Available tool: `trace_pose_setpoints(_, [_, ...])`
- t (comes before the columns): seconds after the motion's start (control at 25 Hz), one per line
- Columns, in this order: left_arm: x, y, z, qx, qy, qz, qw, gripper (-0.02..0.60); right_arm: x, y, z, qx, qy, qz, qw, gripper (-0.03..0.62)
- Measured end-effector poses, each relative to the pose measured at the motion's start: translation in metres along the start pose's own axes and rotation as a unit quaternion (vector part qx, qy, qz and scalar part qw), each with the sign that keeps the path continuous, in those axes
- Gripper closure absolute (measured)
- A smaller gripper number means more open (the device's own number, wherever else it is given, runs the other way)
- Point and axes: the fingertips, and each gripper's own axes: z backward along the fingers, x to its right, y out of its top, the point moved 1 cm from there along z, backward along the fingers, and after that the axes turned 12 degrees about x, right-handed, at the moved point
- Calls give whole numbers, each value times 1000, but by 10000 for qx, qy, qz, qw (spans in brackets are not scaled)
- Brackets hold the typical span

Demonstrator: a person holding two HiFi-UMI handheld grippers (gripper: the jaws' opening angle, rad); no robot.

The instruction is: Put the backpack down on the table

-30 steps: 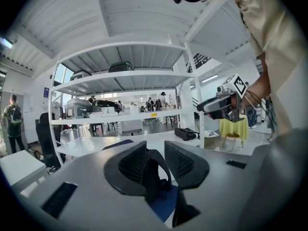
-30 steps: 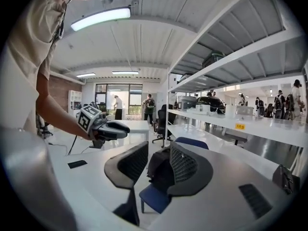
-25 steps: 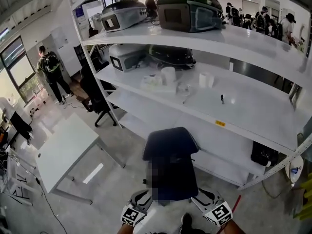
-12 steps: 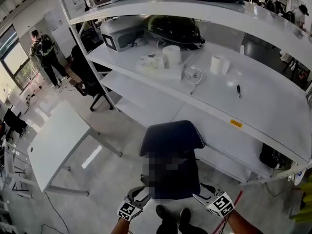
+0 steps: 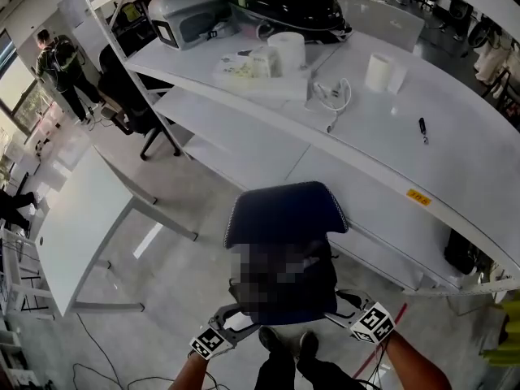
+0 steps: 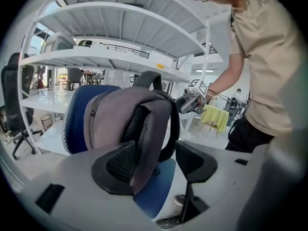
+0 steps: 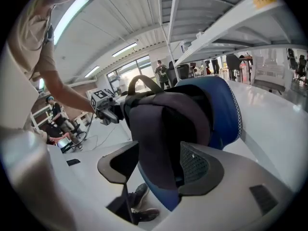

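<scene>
Jaws opened wider; backpack straps [image 6: 147, 138] between, blurred overhead.

Backpack [image 6: 120, 119] blurring out in the head view, its lower part disappearing behind the left tongs [image 6: 156, 160] and right tongs [image 7: 161, 165], forearms [image 5: 410, 368] running off the bottom edge.

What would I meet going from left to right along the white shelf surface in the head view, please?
grey case → tall white roll → white cable → shorter white roll → small black pen-like item
</scene>
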Motion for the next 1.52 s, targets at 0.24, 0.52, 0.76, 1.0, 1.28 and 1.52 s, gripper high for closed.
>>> trace_pose_setpoints(0.24, [2,-4,-5,316,151,706,9969,334,-19,-13,-22,-335,973,-168,9945,359])
trace_pose_setpoints(0.52, [52,-11,-14,382,192,1203,9918,336,-64,-12,-19,-366,1446,-685,9864,361])
trace_pose_setpoints(0.76, [43,13,-43,1337,556,1832,9724,356,-69,0,-45,210,1364,-1359,9811,361])
trace_pose_setpoints(1.0, [11,30,-65,1775,541,1757,9668,374,-39,18,-77,886,1210,-1884,9706,362])
trace_pose_setpoints(1.28, [27,96,-32,2261,453,1918,9540,520,-62,90,-34,1758,1613,-2371,9417,533])
trace_pose_setpoints(1.52, [21,138,-4,2539,685,1654,9505,526,-70,144,-26,2078,1507,-2066,9442,534])
